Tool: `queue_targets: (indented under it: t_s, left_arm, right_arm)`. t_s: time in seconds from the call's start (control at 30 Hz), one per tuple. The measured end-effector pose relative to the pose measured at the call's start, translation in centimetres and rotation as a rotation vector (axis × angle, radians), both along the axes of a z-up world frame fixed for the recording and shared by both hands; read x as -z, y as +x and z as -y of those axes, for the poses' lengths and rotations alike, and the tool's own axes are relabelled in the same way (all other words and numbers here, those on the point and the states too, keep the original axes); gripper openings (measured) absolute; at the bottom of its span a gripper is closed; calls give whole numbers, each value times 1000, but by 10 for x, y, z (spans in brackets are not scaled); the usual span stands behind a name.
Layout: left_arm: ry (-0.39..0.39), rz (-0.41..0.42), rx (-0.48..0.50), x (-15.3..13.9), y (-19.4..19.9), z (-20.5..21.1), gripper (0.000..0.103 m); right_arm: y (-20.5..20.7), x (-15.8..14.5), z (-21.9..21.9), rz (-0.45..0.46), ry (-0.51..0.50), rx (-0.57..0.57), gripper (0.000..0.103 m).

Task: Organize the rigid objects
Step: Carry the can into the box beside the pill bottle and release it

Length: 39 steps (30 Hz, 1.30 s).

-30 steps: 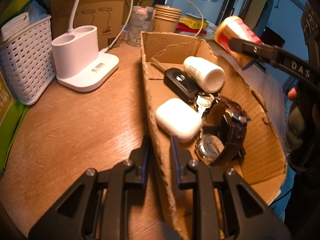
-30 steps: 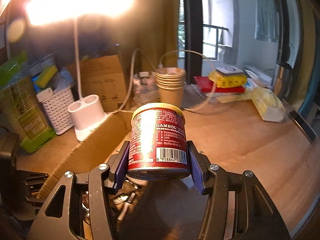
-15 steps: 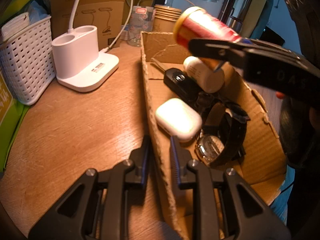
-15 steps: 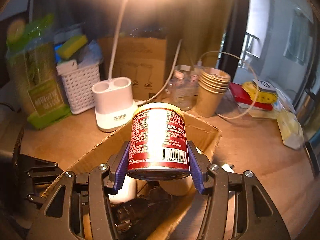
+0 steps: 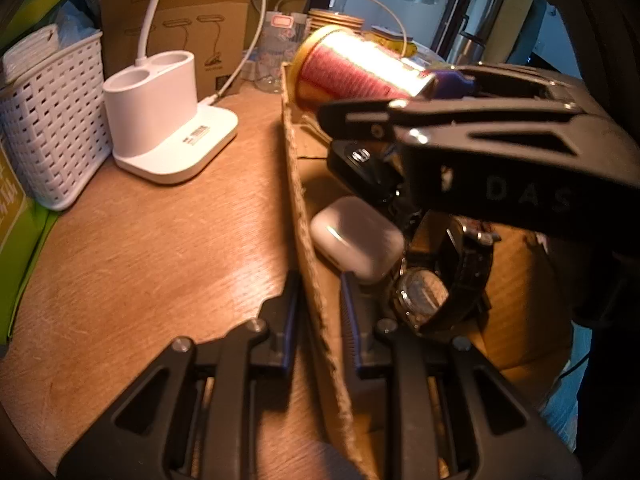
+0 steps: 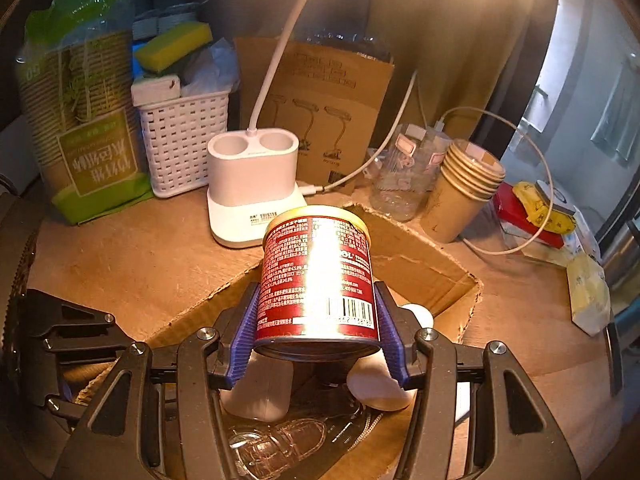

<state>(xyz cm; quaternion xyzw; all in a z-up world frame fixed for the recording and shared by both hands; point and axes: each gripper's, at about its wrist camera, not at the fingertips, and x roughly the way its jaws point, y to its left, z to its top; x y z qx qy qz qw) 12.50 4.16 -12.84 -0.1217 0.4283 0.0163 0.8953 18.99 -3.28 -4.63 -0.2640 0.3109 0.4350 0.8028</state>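
My right gripper (image 6: 318, 344) is shut on a red tin can (image 6: 318, 276) and holds it above the open cardboard box (image 6: 436, 276). The can also shows in the left wrist view (image 5: 352, 72), over the box's far end. My left gripper (image 5: 318, 312) is shut on the box's left wall (image 5: 298, 200), one finger on each side. Inside the box lie a white earbud case (image 5: 356, 236), a dark-strapped wristwatch (image 5: 440, 284) and a black key fob (image 5: 364, 168). A white bottle (image 6: 376, 384) lies under the can.
A white lamp base (image 5: 168, 136) and white basket (image 5: 48, 120) stand left of the box. A stack of paper cups (image 6: 464, 188), a clear jar (image 6: 400, 176), a brown carton (image 6: 320, 104) and a green pack (image 6: 84, 120) line the back of the wooden table (image 5: 140, 260).
My right gripper has carried the can leftward, from beyond the box's right side to above its far end. My left gripper has kept its hold on the box wall.
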Motion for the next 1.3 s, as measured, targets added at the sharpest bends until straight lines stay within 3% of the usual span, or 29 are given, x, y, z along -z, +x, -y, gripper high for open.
queue_targets:
  t_s: [0.33, 0.7, 0.9, 1.0, 1.3]
  left_arm:
    - [6, 0, -1, 1, -1, 2, 22]
    - [9, 1, -1, -1, -1, 0, 22]
    - [7, 1, -1, -1, -1, 0, 22]
    - [8, 1, 0, -1, -1, 0, 23]
    - [4, 1, 0, -2, -1, -1, 23]
  right_arm:
    - [9, 19, -11, -53, -104, -3, 57]
    - [14, 25, -16, -86, -146, 3, 59]
    - [18, 24, -12, -131, -113, 0, 60]
    - [19, 21, -9, -153, -80, 2, 67]
    - [18, 12, 3, -143, 5, 25, 67]
